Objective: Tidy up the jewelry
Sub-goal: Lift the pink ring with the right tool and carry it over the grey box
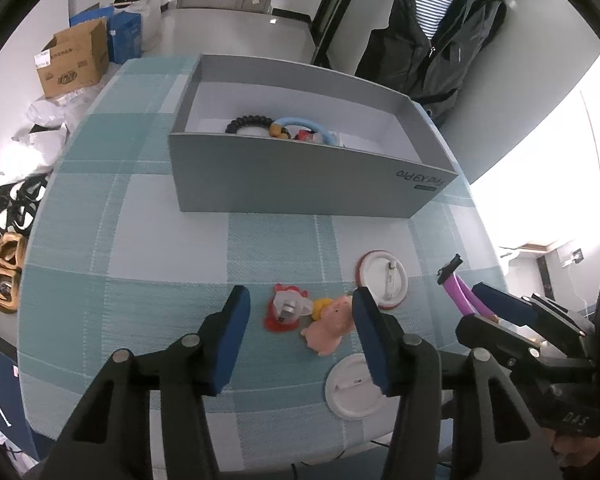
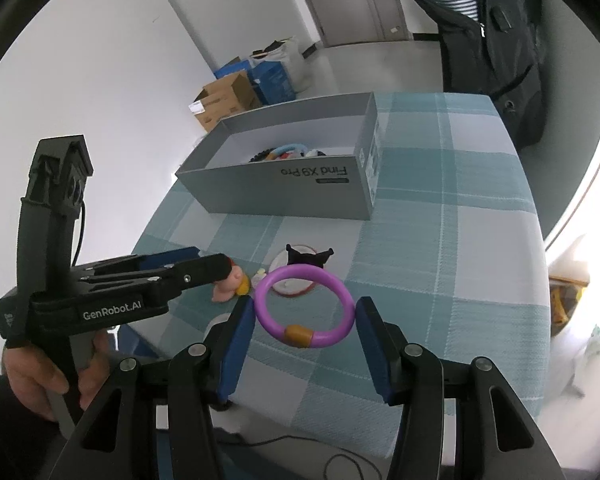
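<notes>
Between right gripper (image 2: 305, 334) pads: purple bangle (image 2: 305, 308) held across its width, rigid, light, slick. Left gripper (image 1: 300, 334) half-open, empty, over soft pink pig charm (image 1: 328, 326); pinch body.

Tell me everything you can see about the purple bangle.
The purple bangle is a smooth, glossy ring, plastic by its look, with one short orange-brown segment on its near side. It is held off the checked tablecloth between the blue pads of the right tool, which press on its outer edge at either side. Its opening tilts towards the camera. Nothing else touches it.
</notes>
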Motion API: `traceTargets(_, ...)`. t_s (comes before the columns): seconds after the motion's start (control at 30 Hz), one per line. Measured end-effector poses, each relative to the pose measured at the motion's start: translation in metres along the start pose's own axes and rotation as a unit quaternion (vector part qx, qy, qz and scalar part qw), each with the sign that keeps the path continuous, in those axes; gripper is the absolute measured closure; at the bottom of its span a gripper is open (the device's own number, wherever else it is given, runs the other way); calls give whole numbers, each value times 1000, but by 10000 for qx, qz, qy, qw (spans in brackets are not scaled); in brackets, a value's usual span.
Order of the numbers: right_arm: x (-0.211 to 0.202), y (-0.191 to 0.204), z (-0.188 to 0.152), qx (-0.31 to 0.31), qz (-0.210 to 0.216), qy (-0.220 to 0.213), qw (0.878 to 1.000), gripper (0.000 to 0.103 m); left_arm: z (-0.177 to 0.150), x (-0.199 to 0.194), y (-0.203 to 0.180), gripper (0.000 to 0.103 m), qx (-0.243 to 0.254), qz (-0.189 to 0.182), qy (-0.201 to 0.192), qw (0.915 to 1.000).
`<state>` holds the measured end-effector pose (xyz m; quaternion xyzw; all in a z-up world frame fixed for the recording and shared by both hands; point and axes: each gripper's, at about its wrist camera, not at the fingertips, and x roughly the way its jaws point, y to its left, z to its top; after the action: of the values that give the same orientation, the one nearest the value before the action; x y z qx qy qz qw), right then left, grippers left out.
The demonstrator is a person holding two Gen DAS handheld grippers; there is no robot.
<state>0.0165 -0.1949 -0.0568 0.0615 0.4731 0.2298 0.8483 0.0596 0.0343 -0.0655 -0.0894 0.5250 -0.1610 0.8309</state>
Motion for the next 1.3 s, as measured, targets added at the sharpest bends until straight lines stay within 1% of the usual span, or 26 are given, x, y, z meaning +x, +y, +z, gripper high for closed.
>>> traceTargets(0.03, 0, 0, 0, 5, 6, -4, 10000, 52, 0, -1, -1, 63, 9, -25, -5, 10000)
traceTargets(0.07, 0, 0, 0, 6, 12, -5, 10000, 52, 0, -1, -2, 65, 18, -51, -6, 10000)
traceTargets(0.17, 1, 0, 1, 12, 13, 7, 10000, 52, 1, 1, -3, 67, -44, -124, 20, 9999)
traceTargets(0.2, 1, 0, 1, 16, 19, 0, 10000, 52, 1, 1, -2, 69, -75, -158, 21, 9998)
traceTargets(0.27, 1, 0, 2, 6, 26, -18, 10000, 52, 2, 1, 0, 77, -164, -253, 13, 9995)
traceTargets(0.3, 0, 1, 2, -2, 27, -25, 10000, 52, 2, 0, 0, 88, -168, -214, 19, 9996)
traceTargets(0.33, 0, 1, 2, -2, 30, -25, 10000, 52, 2, 0, 1, 88, -162, -193, 29, 9997)
traceTargets(0.47, 0, -1, 2, 42, 33, -24, 10000, 52, 2, 0, 4, 88, -241, -295, 51, 9993)
traceTargets(0.53, -1, -2, 3, 73, 40, -35, 10000, 52, 1, -1, 4, 88, -204, -264, 39, 9994)
traceTargets(0.63, -3, -3, 3, 86, 56, -66, 9999, 52, 1, -3, 2, 88, -104, -121, -1, 9999)
traceTargets(0.7, -4, -3, 4, 85, 71, -84, 9999, 52, 2, -5, 3, 88, -127, -138, -7, 9998)
traceTargets(1.07, -9, -2, 9, 166, 201, -194, 9995, 52, 13, -33, 2, 88, -210, -305, -386, 9986)
traceTargets(1.17, -10, -2, 14, 186, 255, -236, 9992, 52, 18, -39, -3, 88, -113, -241, -495, 9984)
traceTargets(1.3, -14, -2, 27, 223, 368, -327, 9985, 52, 25, -46, -10, 88, 60, -63, -604, 9981)
